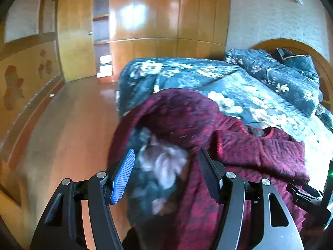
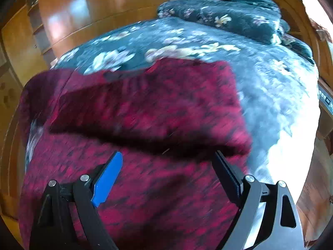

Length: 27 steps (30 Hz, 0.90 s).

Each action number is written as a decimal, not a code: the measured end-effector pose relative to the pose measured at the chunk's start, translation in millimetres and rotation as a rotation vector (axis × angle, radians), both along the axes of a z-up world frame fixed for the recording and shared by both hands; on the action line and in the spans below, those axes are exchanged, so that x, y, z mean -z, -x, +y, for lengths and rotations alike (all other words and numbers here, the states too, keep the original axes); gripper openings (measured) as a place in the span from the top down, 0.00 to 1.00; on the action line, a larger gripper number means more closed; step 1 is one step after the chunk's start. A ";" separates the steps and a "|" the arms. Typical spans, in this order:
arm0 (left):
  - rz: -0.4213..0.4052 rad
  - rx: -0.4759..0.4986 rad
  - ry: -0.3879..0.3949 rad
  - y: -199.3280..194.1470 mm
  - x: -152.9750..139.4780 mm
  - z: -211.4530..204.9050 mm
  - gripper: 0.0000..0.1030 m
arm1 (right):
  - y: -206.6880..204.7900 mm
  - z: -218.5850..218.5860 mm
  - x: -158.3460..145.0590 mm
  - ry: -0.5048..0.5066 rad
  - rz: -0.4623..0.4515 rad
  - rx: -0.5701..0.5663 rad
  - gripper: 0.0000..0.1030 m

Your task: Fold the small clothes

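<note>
Left gripper [image 1: 166,175]: fingers spread, level, over the sweater's [image 1: 239,154] edge.
Right gripper [image 2: 166,175]: fingers spread, tilted down over the sweater [image 2: 145,108] on the bed [image 2: 270,83].

The right gripper [image 2: 166,175] is hanging just above a dark red patterned garment [image 2: 145,112], its blue finger and black finger standing wide apart with nothing between them. The garment is lying on a bed covered by a dark floral bedspread [image 2: 208,41], one flap doubled over the rest and casting a dark shadow along its near edge. A matching floral pillow [image 2: 239,14] is resting against the curved wooden headboard [image 2: 299,12] beyond, and much of the view is showing motion blur.
</note>
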<state>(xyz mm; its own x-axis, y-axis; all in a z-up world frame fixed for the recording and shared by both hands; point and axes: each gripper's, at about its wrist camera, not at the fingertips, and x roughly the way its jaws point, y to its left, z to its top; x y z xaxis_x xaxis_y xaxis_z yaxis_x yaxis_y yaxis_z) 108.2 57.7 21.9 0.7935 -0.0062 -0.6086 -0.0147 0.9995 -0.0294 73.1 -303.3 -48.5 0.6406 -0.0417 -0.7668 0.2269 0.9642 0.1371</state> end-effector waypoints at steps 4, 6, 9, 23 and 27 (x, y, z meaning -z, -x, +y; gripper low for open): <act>-0.001 -0.032 -0.002 14.9 -1.2 19.8 0.39 | 0.1 27.6 9.2 -0.004 0.028 -0.040 0.14; -0.006 -0.043 -0.006 21.1 -2.3 28.1 0.39 | -0.5 37.9 11.8 0.000 0.035 -0.054 0.14; -0.010 -0.055 -0.007 28.4 -3.8 38.1 0.39 | -1.9 47.5 15.0 0.016 0.042 -0.069 0.14; 0.072 -0.038 0.121 10.0 20.7 64.4 0.24 | -4.0 53.9 30.6 0.023 0.081 -0.055 0.10; 0.213 -0.039 0.423 -34.9 57.5 99.4 0.24 | -5.4 51.7 36.2 0.000 0.083 -0.055 0.07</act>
<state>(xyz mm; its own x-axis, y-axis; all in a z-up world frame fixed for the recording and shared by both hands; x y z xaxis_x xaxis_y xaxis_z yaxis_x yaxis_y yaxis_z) 143.1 157.1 -35.6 0.6560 -0.2612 -0.7081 -0.1019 0.8990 -0.4260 78.5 -251.6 -84.7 0.5759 -0.0082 -0.8175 0.1838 0.9756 0.1197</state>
